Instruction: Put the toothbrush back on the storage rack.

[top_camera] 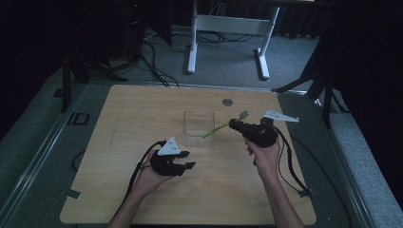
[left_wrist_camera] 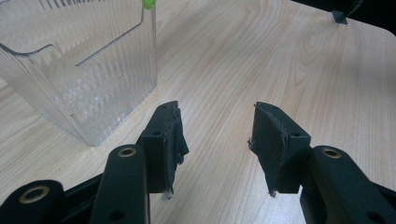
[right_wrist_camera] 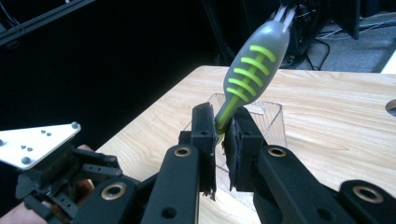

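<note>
Two grippers work over one pale wooden table (top_camera: 142,199) that stands in a dark room, with grey floor around it, cables behind the far edge and a white desk frame (top_camera: 228,28) further back. A round grey cap (top_camera: 227,101) sits in the wood near the far edge.

Your right gripper (top_camera: 236,125) is pressed together on the green neck of a toothbrush (top_camera: 216,128), a little right of the table's middle. The clear plastic container (top_camera: 198,128) stands near the middle, and the handle end of the brush reaches over its right rim. Your left gripper (top_camera: 188,160) hangs near the front edge, just in front of the container, with its fingers (left_wrist_camera: 164,135) spread and nothing between them.

The high view gives you the whole layout, but the brush is small there. The right gripper view shows the grey head with green ribs (right_wrist_camera: 254,65) rising above the jaws, the bristles at the top, and your other gripper at the lower left. The left gripper view shows the ribbed wall of the container (left_wrist_camera: 93,70) and the green tip at its rim.

The left, right and front parts of the table are bare wood, so there is wide room on all these sides.
</note>
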